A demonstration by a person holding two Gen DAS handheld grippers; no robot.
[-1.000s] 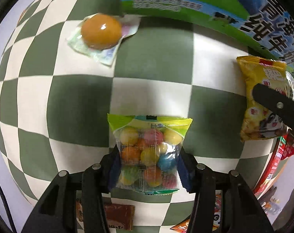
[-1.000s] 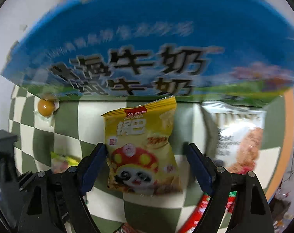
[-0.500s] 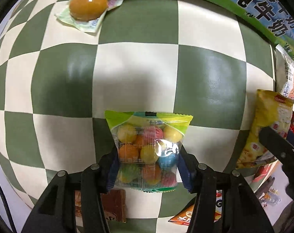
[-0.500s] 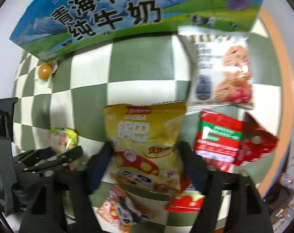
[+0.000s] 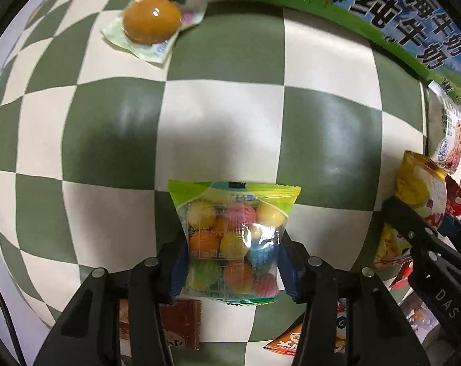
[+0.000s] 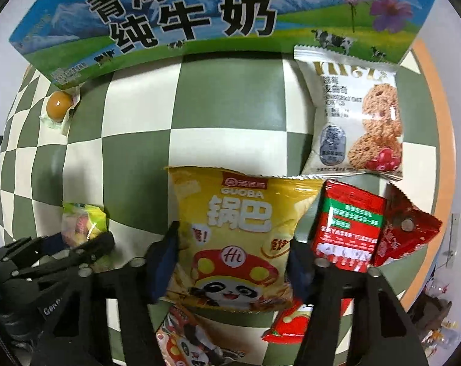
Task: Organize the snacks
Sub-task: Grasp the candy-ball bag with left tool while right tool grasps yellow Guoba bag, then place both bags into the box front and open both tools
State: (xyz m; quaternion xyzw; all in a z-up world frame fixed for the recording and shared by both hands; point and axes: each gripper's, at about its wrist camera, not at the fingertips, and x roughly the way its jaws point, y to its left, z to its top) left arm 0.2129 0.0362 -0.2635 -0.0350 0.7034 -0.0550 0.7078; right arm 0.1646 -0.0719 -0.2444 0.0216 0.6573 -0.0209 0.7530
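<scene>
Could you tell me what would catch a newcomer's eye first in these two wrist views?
Probably the two held packets: the left gripper is shut on a clear bag of coloured candy balls, and the right gripper on a yellow Guoba bag. Behind them, a blue and green milk carton lies along the far edge of the checkered cloth, with a wrapped orange jelly near its left end.

Place: a home, most likely a dining or side table.
Table cover: a green-and-white checked cloth point(image 6: 224, 97).
Far edge: a milk carton box point(image 6: 200, 15) printed with cows and flowers.
On the cloth: small snack packets such as a cookie bag point(image 6: 355, 119).
Right edge: an orange table rim point(image 6: 443, 140), clutter beyond it.
</scene>
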